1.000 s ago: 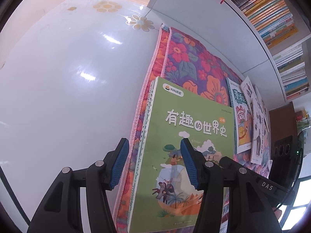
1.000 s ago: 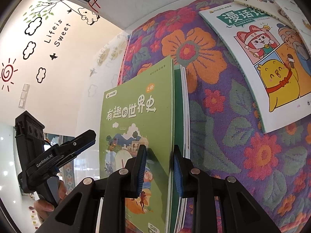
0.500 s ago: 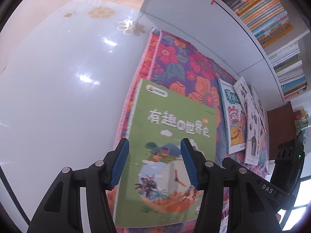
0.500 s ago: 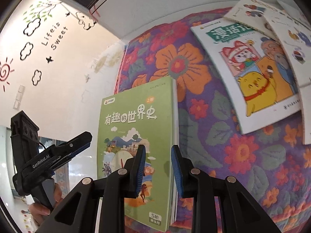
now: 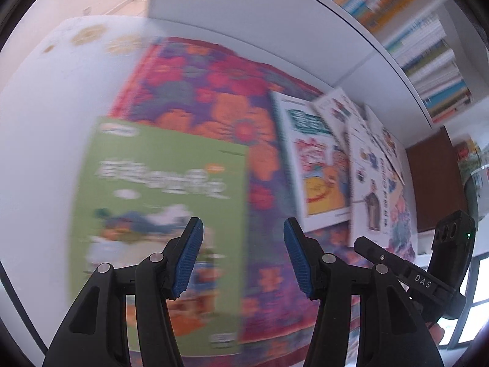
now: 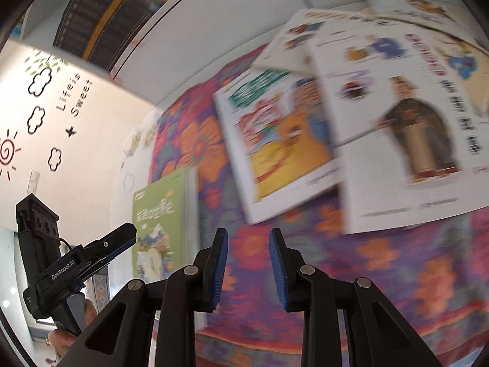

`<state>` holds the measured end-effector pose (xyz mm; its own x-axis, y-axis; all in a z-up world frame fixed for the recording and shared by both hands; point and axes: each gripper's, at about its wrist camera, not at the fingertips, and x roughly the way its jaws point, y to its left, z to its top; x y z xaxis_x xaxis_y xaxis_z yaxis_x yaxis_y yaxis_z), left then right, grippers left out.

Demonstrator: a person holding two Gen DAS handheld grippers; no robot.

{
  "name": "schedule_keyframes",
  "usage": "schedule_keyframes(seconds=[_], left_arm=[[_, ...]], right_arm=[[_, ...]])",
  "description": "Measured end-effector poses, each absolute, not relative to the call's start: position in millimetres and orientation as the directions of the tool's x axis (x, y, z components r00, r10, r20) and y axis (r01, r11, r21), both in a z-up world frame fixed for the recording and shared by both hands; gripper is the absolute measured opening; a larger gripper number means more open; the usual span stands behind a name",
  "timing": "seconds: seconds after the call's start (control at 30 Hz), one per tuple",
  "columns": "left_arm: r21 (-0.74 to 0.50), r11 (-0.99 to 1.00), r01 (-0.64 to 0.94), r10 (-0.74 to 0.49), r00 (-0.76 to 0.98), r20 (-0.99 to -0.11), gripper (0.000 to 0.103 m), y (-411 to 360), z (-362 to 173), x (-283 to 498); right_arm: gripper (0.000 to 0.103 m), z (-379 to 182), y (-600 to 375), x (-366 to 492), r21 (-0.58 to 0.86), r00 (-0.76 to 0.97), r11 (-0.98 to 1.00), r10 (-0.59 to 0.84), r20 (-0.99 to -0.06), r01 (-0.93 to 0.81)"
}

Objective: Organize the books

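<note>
Both grippers have swung away from the green paperback book (image 5: 159,202) toward the spread of white-covered picture books (image 5: 318,165), and the right one no longer straddles the green book's edge as it did a second ago. That green book, topping a small stack, lies flat at the left edge of the flower-patterned woven cloth (image 5: 262,183), its left side overhanging onto the glossy white surface (image 5: 45,122).

From the left wrist, the left gripper (image 5: 243,257) hovers over the green book's right edge, its blue-padded fingers (image 5: 189,257) moderately apart with nothing between them. This view alone shows the white shelf unit with rows of book spines (image 5: 428,61) along the cloth's far edge, and the right gripper's black body (image 5: 428,275) at the right.

From the right wrist, the right gripper (image 6: 248,266) hangs over bare cloth between the green book (image 6: 159,223) and the white books (image 6: 397,116), its fingers (image 6: 220,263) narrowly apart and gripping nothing. Only here do the stack's page edges show, along with the left gripper (image 6: 91,257), a hand (image 6: 64,336) under it, and a wall with cloud and sun decals (image 6: 39,116). Both views are motion-blurred.
</note>
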<state>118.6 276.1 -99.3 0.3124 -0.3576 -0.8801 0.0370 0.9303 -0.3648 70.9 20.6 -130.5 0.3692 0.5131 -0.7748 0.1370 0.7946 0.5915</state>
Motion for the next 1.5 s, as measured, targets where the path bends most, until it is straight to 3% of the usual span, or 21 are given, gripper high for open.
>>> schedule_keyframes(seconds=[0.57,0.87,1.17,1.43,1.5], left_arm=[[-0.415,0.898,0.144,-0.439,0.266,-0.858,0.051,66,-121,141],[-0.445,0.880,0.165,-0.475,0.304,-0.826,0.051,-41,-138,181],[-0.395,0.905,0.160,-0.425,0.393,-0.815,0.051,-69,-140,265],[-0.420,0.886,0.195,-0.463,0.349,-0.815,0.054,-88,-154,314],[-0.392,0.896,0.209,-0.442,0.341,-0.829,0.056,-95,-154,316]], right_arm=[[0.029,-133,-207,79,0.539,0.513,0.809,0.368,-0.775,0.234],[0.029,-153,-299,141,0.514,0.607,0.809,0.263,-0.750,0.285],[0.029,-183,-348,188,0.413,0.584,0.816,0.116,-0.803,0.405],[0.029,-195,-362,200,0.459,0.575,0.799,0.179,-0.798,0.389],[0.034,-195,-359,202,0.445,0.572,0.814,0.175,-0.802,0.375]])
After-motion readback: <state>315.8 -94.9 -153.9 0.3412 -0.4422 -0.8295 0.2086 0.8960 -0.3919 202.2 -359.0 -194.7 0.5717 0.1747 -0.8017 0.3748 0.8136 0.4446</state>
